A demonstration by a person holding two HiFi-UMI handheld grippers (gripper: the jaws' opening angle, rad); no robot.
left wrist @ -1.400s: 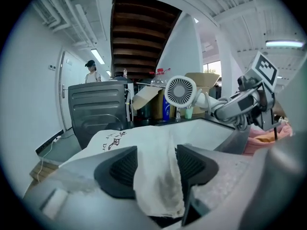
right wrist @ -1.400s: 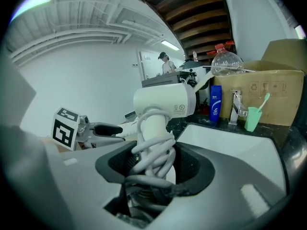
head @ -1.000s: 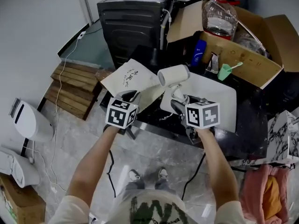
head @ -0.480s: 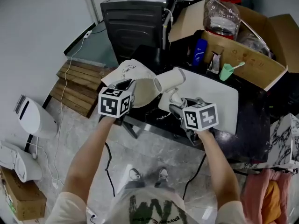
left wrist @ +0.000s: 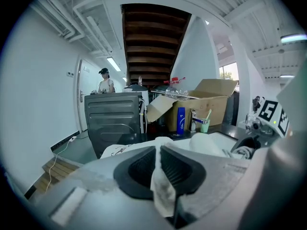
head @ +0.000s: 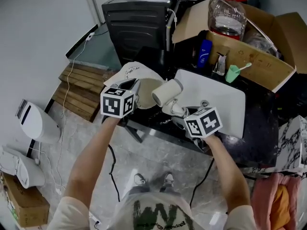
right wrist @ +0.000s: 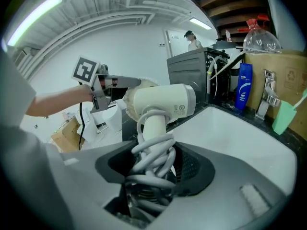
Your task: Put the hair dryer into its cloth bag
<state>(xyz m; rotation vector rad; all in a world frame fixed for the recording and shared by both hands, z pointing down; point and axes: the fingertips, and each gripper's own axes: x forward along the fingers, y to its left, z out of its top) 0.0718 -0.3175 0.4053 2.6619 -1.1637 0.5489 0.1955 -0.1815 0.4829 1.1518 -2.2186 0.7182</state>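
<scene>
Right gripper (head: 179, 110): nearest you; its jaws stand part open, clamped on the hair dryer's handle and the cord (right wrist: 152, 158) coiled round it.
Left gripper (head: 132, 86): to the left; its jaws are almost together, pinching a fold of the cloth bag's rim.
Hair dryer (head: 167, 92): in the air over the near edge of the dark counter (head: 261, 123). The barrel points left at the bag's mouth, just beside it and not yet inside.
Cloth bag (head: 142, 84): off-white with dark print, left of the dryer. It is lifted at the rim, and the rest sags onto the counter's left corner.
Dryer handling: a stiff, smooth plastic shell, likely top-heavy at the barrel. The cord loops under your pads are springy, so the grip may creep; hold low on the handle and squeeze cord and handle together.
Bag handling: light, limp fabric, and the mouth will probably collapse with one pinch. Take it at the rim and pull it taut against the barrel.
White basin (head: 218, 97): just beyond the dryer, on the right.
Green cup (head: 230, 74): at the basin's far edge.
Cardboard box (head: 249, 56): farthest, behind the cup.
</scene>
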